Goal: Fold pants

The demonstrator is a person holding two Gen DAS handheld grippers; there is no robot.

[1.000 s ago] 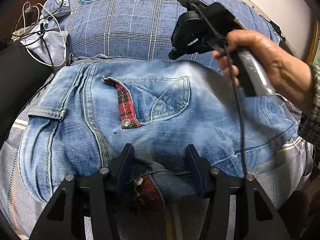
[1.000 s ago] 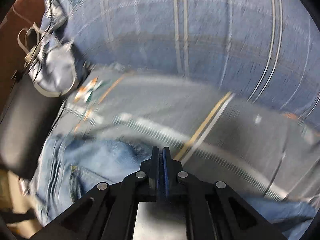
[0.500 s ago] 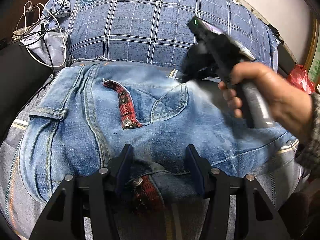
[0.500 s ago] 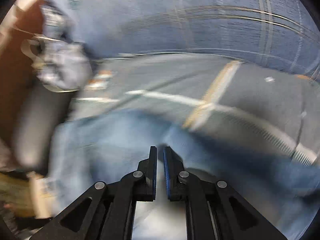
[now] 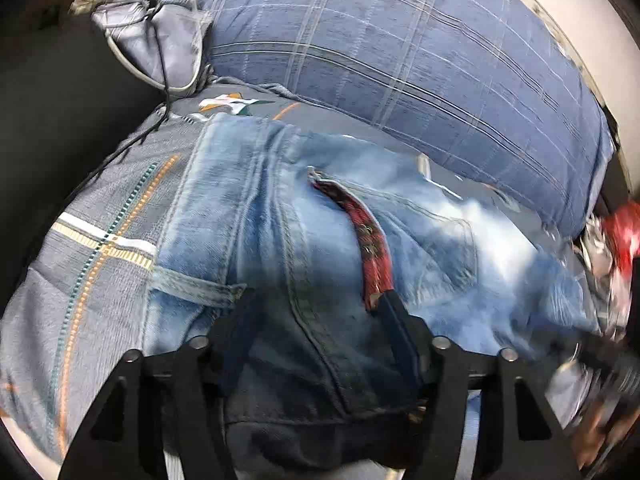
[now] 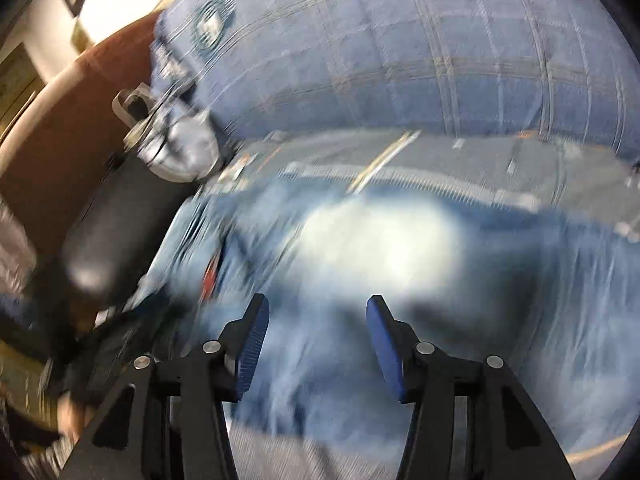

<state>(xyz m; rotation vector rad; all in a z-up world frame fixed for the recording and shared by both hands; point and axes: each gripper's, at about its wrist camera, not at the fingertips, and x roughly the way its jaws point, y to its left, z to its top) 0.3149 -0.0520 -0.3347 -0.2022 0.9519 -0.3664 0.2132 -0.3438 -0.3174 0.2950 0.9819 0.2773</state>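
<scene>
Light blue jeans (image 5: 280,240) lie on the bed, waist end near me, with a red plaid pocket flap (image 5: 368,248) showing. My left gripper (image 5: 316,320) is open, its fingers spread just above the seat of the jeans, with denim between and below them. My right gripper (image 6: 316,336) is open with blue pads (image 6: 250,344), low over the blurred jeans (image 6: 360,248). Neither gripper holds cloth. The right wrist view is motion-blurred.
A large blue plaid pillow (image 5: 400,60) lies behind the jeans. A grey patterned bedsheet (image 5: 80,240) is under them. White cables and a small grey cloth (image 5: 160,28) sit at the back left. A red item (image 5: 624,228) is at the right edge.
My right gripper opened from shut and swung down over the jeans. My left gripper moved left and closer over the waist; the right hand left the left view's centre.
</scene>
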